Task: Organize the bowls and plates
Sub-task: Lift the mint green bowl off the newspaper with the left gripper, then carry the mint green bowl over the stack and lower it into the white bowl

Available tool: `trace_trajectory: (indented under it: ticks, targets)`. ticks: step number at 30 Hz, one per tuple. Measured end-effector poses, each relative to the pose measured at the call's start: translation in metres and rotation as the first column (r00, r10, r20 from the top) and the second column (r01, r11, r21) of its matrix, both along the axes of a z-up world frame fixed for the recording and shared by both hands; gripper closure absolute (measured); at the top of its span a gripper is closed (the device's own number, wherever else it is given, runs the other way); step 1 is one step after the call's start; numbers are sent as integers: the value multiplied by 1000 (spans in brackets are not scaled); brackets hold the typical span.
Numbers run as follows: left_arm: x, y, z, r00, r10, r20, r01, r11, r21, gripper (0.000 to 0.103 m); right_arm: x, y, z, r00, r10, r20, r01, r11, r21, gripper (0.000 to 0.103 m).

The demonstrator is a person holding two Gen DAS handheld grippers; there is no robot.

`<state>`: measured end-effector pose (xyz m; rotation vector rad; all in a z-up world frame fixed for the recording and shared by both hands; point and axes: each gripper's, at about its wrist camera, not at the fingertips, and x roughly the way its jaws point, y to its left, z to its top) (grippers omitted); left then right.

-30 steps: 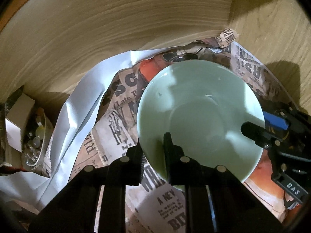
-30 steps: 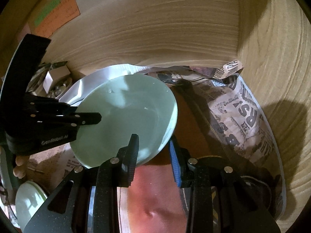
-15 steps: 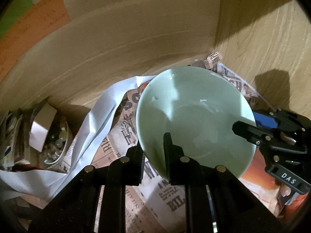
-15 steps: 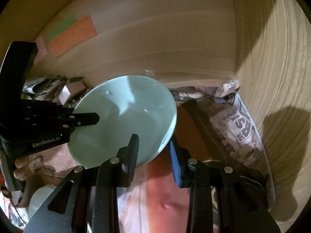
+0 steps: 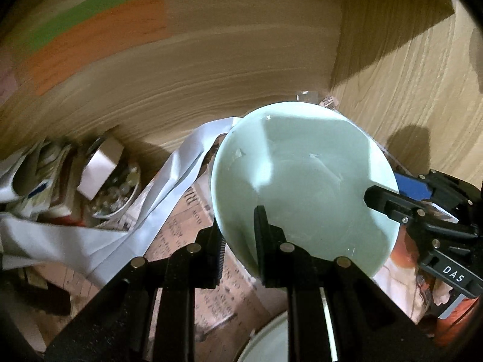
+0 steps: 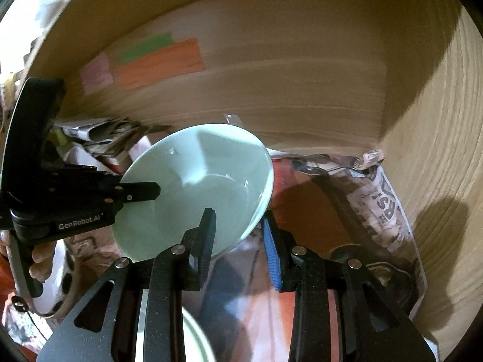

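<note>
Left wrist view. Back wall: orange sticky note (image 5: 99, 39) with a green strip (image 5: 75, 12) above it, both blurred. Far left on the shelf floor: a crumpled heap of papers (image 5: 33, 163), then a small glass dish (image 5: 117, 193) with a grey box (image 5: 101, 170) leaning in it; contents too blurred to name. A white sheet (image 5: 169, 181) trailed across printed newspaper lining (image 5: 193, 235). Centre: pale green bowl (image 5: 302, 187), held clear of the lining, mouth tilted toward the camera. Left gripper (image 5: 238, 235) was closed narrow on the bowl's near rim, one finger inside, one outside. Right edge: right gripper (image 5: 389, 193) was clamped over the opposite rim, black finger inside, blue-padded finger outside. Bottom edge: part of another pale green dish (image 5: 271, 341), probably a plate.

Right wrist view. Left: a hand (image 6: 36, 259) around the left gripper's (image 6: 151, 191) handle. Centre: the bowl (image 6: 199, 187). Right gripper (image 6: 238, 235) straddled its rim, jaws narrow on it. Right: newspaper (image 6: 383, 199) against the wooden side wall (image 6: 437, 150).
</note>
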<state>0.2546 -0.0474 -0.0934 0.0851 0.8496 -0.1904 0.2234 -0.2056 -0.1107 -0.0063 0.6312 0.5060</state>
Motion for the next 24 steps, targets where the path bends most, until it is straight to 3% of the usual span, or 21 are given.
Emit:
trace_trajectory:
  ticks: [24]
  targets:
    - [-107, 85, 13, 991, 111, 78, -105, 992, -76, 85, -69, 76, 7, 987, 152, 42, -152, 988, 0, 75]
